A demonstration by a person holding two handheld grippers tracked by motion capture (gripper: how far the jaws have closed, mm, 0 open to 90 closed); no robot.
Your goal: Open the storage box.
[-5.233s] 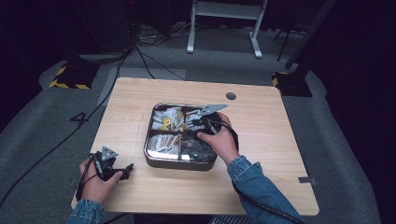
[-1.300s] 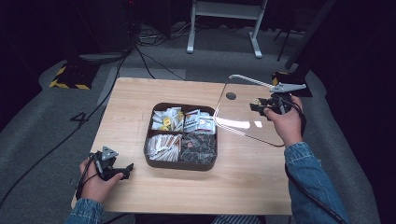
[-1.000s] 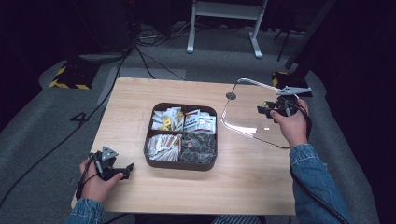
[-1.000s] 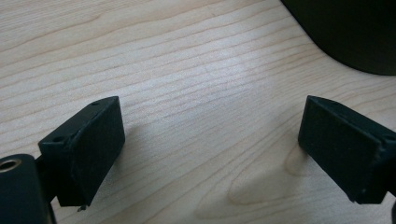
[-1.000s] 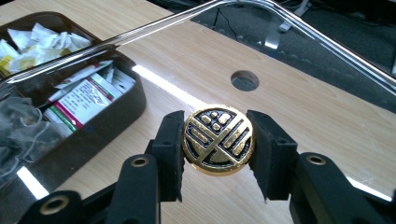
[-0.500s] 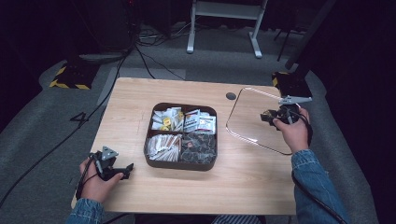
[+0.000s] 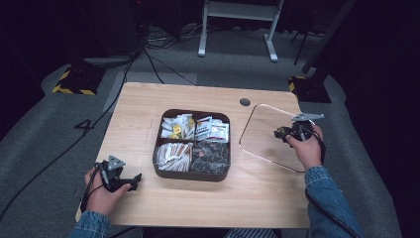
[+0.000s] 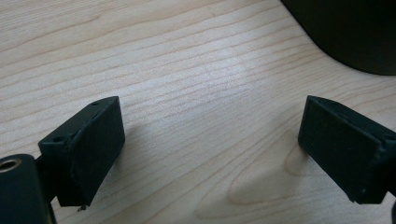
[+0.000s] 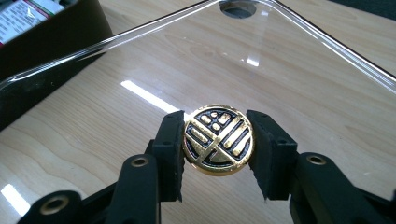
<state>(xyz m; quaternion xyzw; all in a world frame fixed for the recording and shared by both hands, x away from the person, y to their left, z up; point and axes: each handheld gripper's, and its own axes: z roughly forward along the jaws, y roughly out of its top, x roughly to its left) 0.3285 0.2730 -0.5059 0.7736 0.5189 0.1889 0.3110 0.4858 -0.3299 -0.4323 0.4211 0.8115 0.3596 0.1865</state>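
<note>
Two fingers clamping lid knob

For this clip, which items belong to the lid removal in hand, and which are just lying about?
In the job:
- clear lid, flat on the table's right side
- its gold knob, clamped by the right gripper
- open compartment box of packets

Lying about:
- left gripper, jaws open, idle over bare table
- floor cables
- white stand

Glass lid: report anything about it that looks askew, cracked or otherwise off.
Nothing stands out. The glass lid sits right of the snack box, unbroken, with the right gripper clamped on its gold knob. I cannot tell whether it rests fully flat on the table.
</note>
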